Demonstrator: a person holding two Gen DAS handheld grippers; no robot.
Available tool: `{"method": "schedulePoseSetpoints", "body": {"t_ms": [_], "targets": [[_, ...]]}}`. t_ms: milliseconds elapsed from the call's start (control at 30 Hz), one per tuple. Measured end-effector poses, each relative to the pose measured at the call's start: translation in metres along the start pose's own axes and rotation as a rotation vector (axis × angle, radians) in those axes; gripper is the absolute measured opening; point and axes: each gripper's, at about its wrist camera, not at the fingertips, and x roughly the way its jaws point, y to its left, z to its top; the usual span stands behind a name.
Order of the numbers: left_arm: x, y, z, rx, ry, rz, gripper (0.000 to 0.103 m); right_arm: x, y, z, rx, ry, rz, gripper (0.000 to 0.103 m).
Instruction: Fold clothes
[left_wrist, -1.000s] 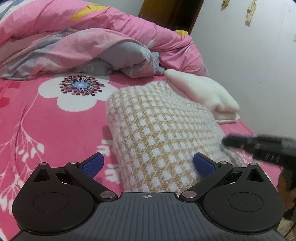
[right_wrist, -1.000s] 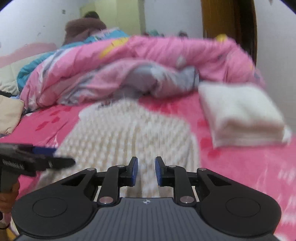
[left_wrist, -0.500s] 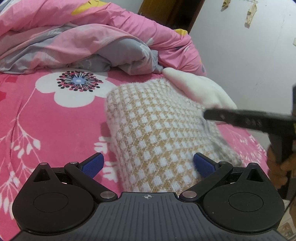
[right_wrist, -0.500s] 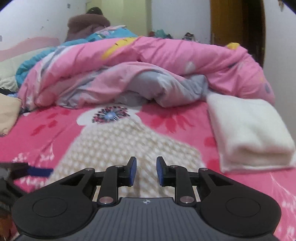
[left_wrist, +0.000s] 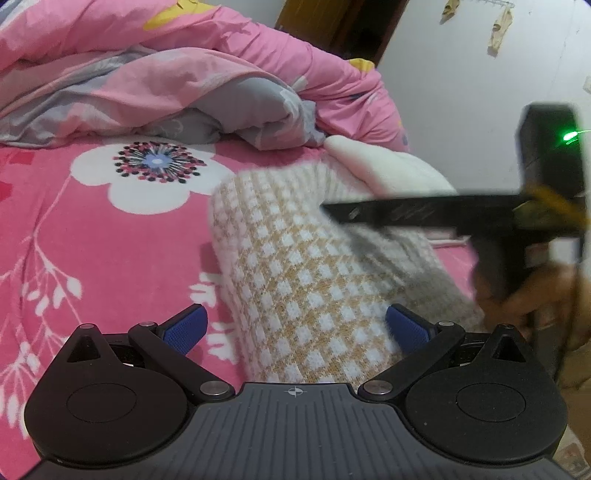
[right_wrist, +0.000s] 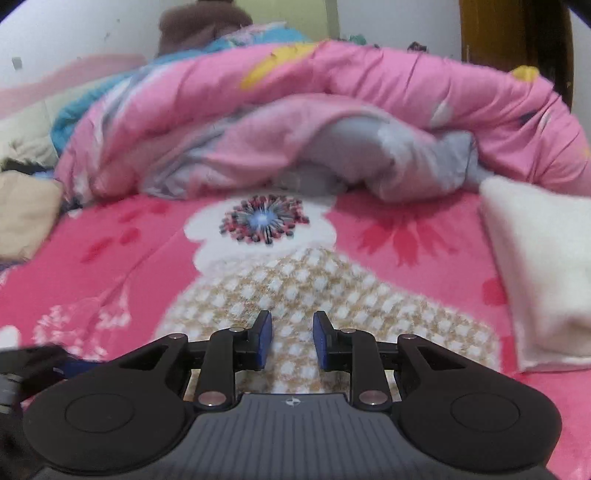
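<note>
On the pink bedsheet (left_wrist: 92, 240), the left gripper (left_wrist: 295, 326) hovers with jaws wide apart over the near end of the folded checked sweater (left_wrist: 295, 280), while the right gripper (right_wrist: 290, 341) hangs above its right side, jaws opening and empty, beside the white towel (right_wrist: 539, 266).

Right gripper (right_wrist: 290, 341) points down over a folded tan-and-white checked knit garment (right_wrist: 325, 295) lying on the pink floral bed sheet (right_wrist: 129, 258). Its jaws are opening, a narrow gap between the blue pads (right_wrist: 264, 339), nothing gripped. A folded white cloth (right_wrist: 539, 266) lies to the right, apart from the knit. A rumpled pink quilt (right_wrist: 295, 122) is heaped behind.
</note>
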Motion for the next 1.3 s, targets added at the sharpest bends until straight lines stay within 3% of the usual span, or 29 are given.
{"method": "schedulePoseSetpoints", "body": {"t_ms": [67, 333, 400, 467, 567, 767, 833, 933, 1067, 1167, 1300], "targets": [[0.000, 0.001, 0.000, -0.004, 0.006, -0.007, 0.103, 0.004, -0.004, 0.001, 0.034, -0.007, 0.000, 0.028], [-0.001, 0.001, 0.000, -0.005, 0.006, -0.009, 0.103, -0.064, -0.031, -0.017, 0.064, -0.087, -0.086, 0.028], [-0.001, -0.001, 0.001, -0.003, 0.006, -0.002, 0.103, -0.064, -0.044, -0.025, 0.101, -0.072, -0.111, 0.028], [-0.001, -0.003, 0.001, 0.001, 0.007, 0.007, 0.103, -0.045, -0.058, -0.035, 0.140, 0.005, -0.163, 0.028], [-0.002, -0.006, 0.002, 0.010, 0.009, 0.020, 0.103, -0.043, -0.070, -0.041, 0.215, 0.003, -0.150, 0.028], [-0.003, -0.007, 0.003, 0.014, 0.016, 0.033, 0.103, -0.097, -0.053, -0.041, 0.164, -0.119, -0.126, 0.028], [-0.003, -0.009, 0.004, 0.018, 0.019, 0.043, 0.103, -0.103, -0.047, -0.052, 0.146, -0.105, -0.095, 0.028], [-0.004, -0.013, 0.005, 0.028, 0.027, 0.061, 0.103, -0.086, -0.044, -0.070, 0.132, -0.009, -0.103, 0.029], [-0.005, -0.020, 0.009, 0.050, 0.044, 0.098, 0.103, -0.093, -0.046, -0.074, 0.196, -0.023, -0.120, 0.029], [-0.006, -0.024, 0.011, 0.065, 0.054, 0.125, 0.103, -0.118, -0.035, -0.075, 0.154, -0.080, -0.096, 0.029], [-0.006, -0.029, 0.013, 0.072, 0.065, 0.154, 0.103, -0.127, -0.024, -0.092, 0.089, -0.058, -0.038, 0.030]]}}
